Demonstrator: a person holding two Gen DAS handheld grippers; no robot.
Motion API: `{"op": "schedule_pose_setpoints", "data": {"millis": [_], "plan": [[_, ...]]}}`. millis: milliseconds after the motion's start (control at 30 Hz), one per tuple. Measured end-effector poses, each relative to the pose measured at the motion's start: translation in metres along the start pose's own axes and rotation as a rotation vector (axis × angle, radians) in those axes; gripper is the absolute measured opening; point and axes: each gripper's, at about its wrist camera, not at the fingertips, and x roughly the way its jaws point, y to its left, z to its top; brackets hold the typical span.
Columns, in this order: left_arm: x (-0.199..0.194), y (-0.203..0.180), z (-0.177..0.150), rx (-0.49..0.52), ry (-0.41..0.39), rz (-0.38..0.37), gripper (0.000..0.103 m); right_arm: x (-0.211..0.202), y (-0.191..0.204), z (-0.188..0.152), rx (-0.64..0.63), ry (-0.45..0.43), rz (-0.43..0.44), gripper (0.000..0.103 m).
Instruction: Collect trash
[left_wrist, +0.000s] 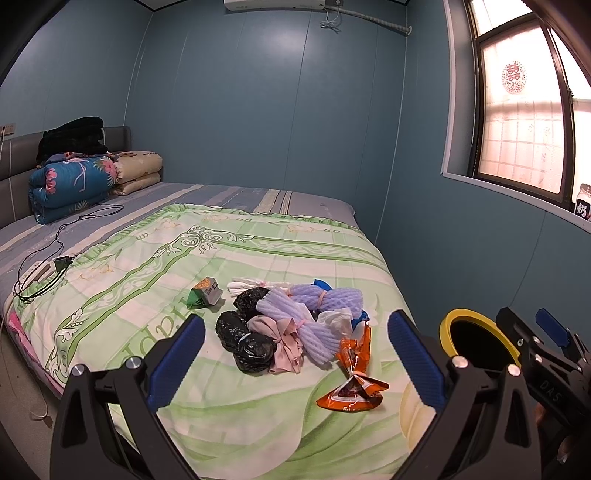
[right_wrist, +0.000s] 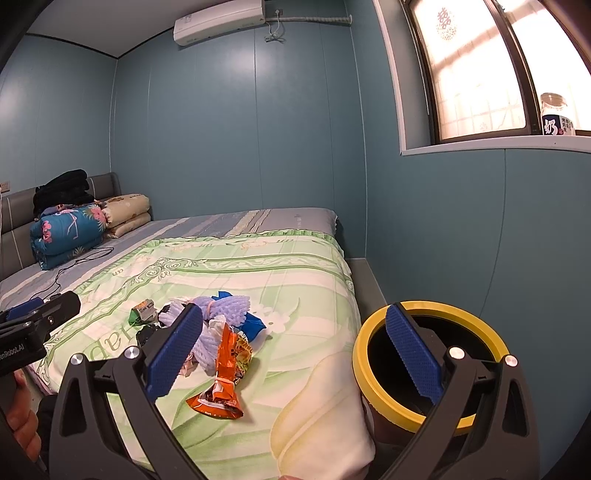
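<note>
A pile of trash lies on the green quilt (left_wrist: 258, 417): an orange snack wrapper (left_wrist: 354, 376) (right_wrist: 225, 373), purple foam nets (left_wrist: 295, 317) (right_wrist: 221, 308), black bags (left_wrist: 243, 339), a pink wad (left_wrist: 284, 343), white plastic (left_wrist: 255, 286), a blue scrap (right_wrist: 255, 323) and a green carton (left_wrist: 203, 293) (right_wrist: 142, 312). A bin with a yellow rim (left_wrist: 476, 338) (right_wrist: 428, 363) stands beside the bed at the right. My left gripper (left_wrist: 295, 363) is open above the pile's near side. My right gripper (right_wrist: 295, 354) is open between pile and bin.
Folded quilts (left_wrist: 74, 184) and a black garment (left_wrist: 72, 134) are stacked at the headboard. A charger with black cable (left_wrist: 55, 258) lies at the bed's left. A jar (right_wrist: 554, 114) stands on the window sill. Blue walls close in at the right.
</note>
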Motion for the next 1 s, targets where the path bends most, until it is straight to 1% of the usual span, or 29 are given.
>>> {"op": "schedule_pose_setpoints", "data": {"millis": [1000], "plan": [[0.0013,-0.0015,0.0014,-0.003,0.0,-0.002,0.096,-0.0016,-0.0016,0.0014,0.007,-0.006,-0.003,0.095]]}}
